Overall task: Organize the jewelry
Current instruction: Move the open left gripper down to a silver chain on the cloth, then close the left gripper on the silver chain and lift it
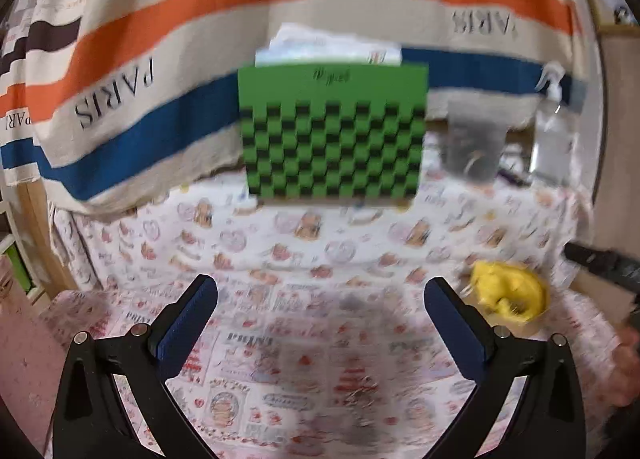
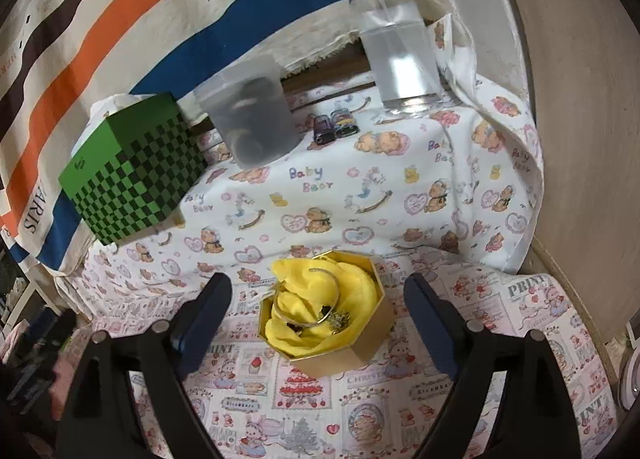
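Observation:
A gold hexagonal box (image 2: 362, 351) lined with yellow cloth (image 2: 352, 287) sits on the patterned tablecloth. A thin metal bangle (image 2: 336, 291) and a small dark charm piece (image 2: 340, 319) lie in the cloth. My right gripper (image 2: 318, 299) is open, its fingers on either side of the box, empty. In the blurred left wrist view the box shows as a yellow shape (image 1: 508, 293) at the right. My left gripper (image 1: 320, 301) is open and empty over the cloth, left of the box.
A green checkered box (image 2: 132, 171) stands at the back left, also seen in the left wrist view (image 1: 334, 131). A frosted plastic cup (image 2: 252, 119), two small dark items (image 2: 334, 125) and a clear pump bottle (image 2: 396, 43) stand behind. A striped towel hangs at the back.

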### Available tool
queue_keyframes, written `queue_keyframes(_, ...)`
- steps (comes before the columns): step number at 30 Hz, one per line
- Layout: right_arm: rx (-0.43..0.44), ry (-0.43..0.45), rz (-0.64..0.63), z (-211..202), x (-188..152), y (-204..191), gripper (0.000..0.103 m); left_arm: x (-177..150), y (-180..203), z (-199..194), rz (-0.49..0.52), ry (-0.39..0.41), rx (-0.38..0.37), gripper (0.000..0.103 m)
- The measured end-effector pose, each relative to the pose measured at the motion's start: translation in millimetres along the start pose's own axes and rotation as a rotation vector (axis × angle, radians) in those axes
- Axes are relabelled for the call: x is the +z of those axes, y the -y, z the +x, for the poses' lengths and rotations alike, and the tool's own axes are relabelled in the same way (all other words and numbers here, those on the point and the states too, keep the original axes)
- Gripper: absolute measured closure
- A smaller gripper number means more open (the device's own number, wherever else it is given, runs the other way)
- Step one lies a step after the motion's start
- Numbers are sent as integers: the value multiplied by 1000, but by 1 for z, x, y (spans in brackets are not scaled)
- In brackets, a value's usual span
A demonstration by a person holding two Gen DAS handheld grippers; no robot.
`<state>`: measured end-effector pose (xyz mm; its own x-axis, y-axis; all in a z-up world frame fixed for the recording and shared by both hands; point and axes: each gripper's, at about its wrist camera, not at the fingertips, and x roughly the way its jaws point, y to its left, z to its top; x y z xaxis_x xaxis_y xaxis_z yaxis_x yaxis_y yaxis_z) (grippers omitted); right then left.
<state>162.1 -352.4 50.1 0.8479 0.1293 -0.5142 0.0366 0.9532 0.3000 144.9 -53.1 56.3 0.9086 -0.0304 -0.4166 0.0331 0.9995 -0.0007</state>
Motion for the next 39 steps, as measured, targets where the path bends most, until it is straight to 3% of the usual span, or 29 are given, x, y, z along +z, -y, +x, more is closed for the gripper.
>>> queue_keyframes(10, -36, -38, 3, 13, -7, 3, 15, -13, -13, 22, -22, -160, 19, 1)
queue_keyframes(14, -52, -51, -8, 15, -8, 1, 14, -22, -3, 27, 44, -231, 88, 13)
queue_keyframes(18, -60, -67, -38, 17, -11, -6, 14, -31, 5, 41, 54, -342, 6, 31)
queue_keyframes(23, -62, -81, -88, 20, -16, -17, 13, -45, 6, 60, -7, -489, -107, 54)
queue_keyframes(26, -65, -93, -101, 23, -19, -19, 13, -51, 7, 67, -43, -548, -153, 61)
queue_keyframes(39, -84, -118, -123, 29, -22, -22, 13, -60, 14, 78, -9, -570, -187, 79)
